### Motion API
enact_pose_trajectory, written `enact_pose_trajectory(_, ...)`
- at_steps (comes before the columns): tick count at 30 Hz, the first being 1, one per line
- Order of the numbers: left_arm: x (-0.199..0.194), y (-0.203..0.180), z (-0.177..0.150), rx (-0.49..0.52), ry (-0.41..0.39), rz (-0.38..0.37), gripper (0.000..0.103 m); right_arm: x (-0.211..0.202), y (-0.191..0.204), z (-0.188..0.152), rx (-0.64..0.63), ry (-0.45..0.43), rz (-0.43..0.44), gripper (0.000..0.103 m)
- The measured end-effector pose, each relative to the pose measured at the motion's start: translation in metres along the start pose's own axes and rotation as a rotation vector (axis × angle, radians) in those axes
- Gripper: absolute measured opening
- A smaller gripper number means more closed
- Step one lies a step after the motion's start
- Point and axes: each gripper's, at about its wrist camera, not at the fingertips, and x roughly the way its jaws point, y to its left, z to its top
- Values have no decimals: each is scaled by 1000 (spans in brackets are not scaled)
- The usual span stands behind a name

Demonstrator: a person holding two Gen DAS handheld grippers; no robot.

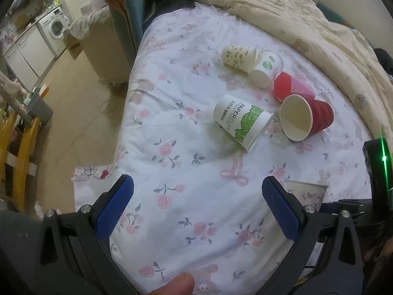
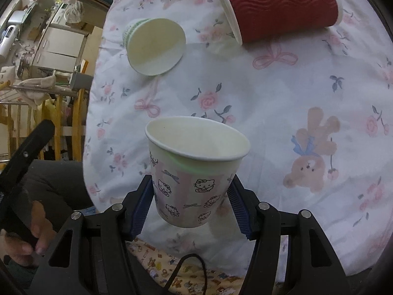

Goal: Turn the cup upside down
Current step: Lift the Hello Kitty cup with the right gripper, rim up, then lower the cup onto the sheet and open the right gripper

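My right gripper [image 2: 190,196] is shut on a Hello Kitty paper cup [image 2: 194,172], held mouth-up and a little tilted above the floral bedsheet [image 2: 282,93]. The same cup's rim shows in the left wrist view [image 1: 308,191], beside my left gripper's right finger. My left gripper [image 1: 197,191] is open and empty, low over the sheet. Several other cups lie on their sides: a white and green "PAPER CUPS" cup [image 1: 242,120] [image 2: 154,45], a red ribbed cup [image 1: 305,116] [image 2: 280,5], a pink-red cup [image 1: 289,86], a white cup with a green logo [image 1: 266,67] and a cream patterned cup [image 1: 239,57].
A beige quilt [image 1: 307,17] is bunched along the far and right side of the bed. The bed's left edge drops to the floor [image 1: 81,103], with a yellow wooden chair [image 1: 19,152], a washing machine [image 1: 55,28] and cabinets beyond.
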Motion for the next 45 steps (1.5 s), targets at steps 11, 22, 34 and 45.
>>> enact_pose_trajectory(11, 11, -11, 0, 10, 35, -14, 103, -2, -6, 12, 29, -43, 11, 72)
enact_pose_trajectory(22, 7, -6, 1, -29, 30, -54, 103, -48, -1, 7, -20, -205, -34, 91)
enact_pose_trajectory(34, -6, -14, -2, 8, -16, -68, 103, -130, 7, -26, -5, -511, -126, 96)
enact_pose_trajectory(45, 7, -53, -12, 123, 23, -131, 103, -139, -33, -40, 143, -612, -161, 97)
